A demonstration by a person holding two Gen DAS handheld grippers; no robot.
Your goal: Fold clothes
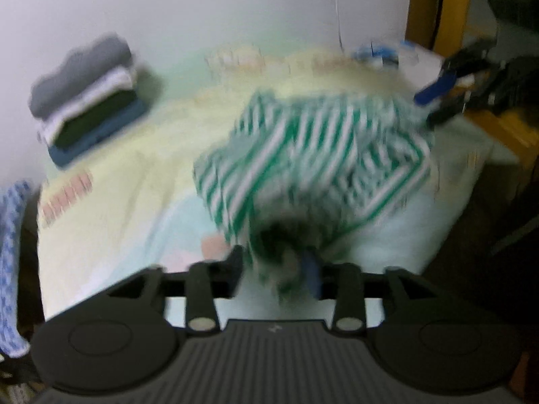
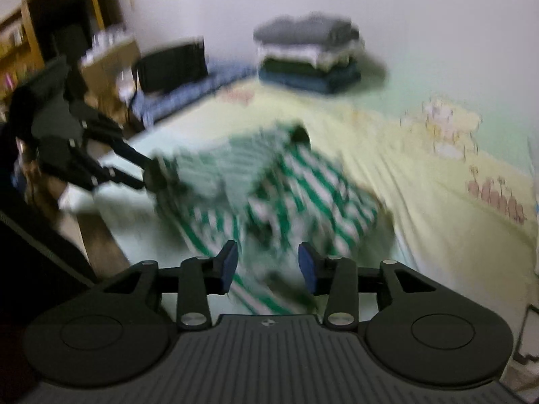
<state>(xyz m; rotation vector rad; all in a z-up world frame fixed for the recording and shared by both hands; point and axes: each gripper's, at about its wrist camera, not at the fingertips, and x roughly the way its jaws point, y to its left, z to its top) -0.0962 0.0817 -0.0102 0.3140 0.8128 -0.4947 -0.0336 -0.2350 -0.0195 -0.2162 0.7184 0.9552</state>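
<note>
Right wrist view: right gripper (image 2: 267, 262) released, blue pads apart, nothing pinched, striped cloth just beyond. Left gripper (image 1: 276, 269) blurred, fabric bunched between fingers, grip state unclear. Green-striped garment (image 2: 269, 181) lying crumpled mid-bed on yellow sheet (image 2: 404, 155), folded stack (image 2: 308, 59) well apart near wall. Risk: fold collapsing if cloth snags on left pad

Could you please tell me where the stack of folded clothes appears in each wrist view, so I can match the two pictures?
Left wrist view: the stack of folded clothes sits upper left, on the bed by the wall.
Right wrist view: the same stack sits top centre, slightly right, against the wall.
Shared landmark: the green-striped garment lies mid-frame in both views, nearer the camera than the stack.
</note>
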